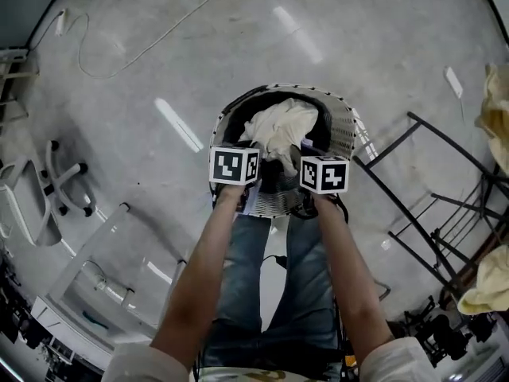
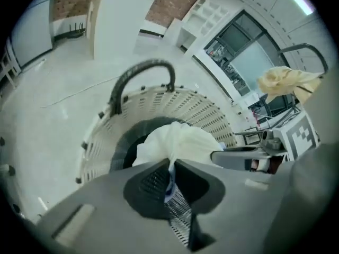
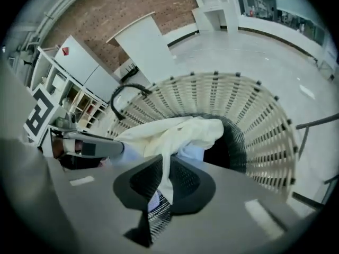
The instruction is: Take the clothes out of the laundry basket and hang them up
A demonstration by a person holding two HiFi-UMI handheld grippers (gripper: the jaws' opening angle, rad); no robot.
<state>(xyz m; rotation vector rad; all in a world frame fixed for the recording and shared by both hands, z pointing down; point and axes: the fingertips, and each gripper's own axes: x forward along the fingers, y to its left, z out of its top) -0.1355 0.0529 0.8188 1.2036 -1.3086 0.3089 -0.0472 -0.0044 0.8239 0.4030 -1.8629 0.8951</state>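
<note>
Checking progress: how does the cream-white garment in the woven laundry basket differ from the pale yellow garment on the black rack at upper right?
The cream-white garment lies bunched in the white woven laundry basket; the pale yellow garment hangs draped on the black metal rack. The left claw and right claw pinch the cream-white garment; nothing touches the pale yellow garment. The first looks whiter. Both are soft, crumpled cloth.

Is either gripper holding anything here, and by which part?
The left gripper and right gripper each pinch a bunched fold of the same cream garment in the laundry basket; which part of it cannot be told.
</note>
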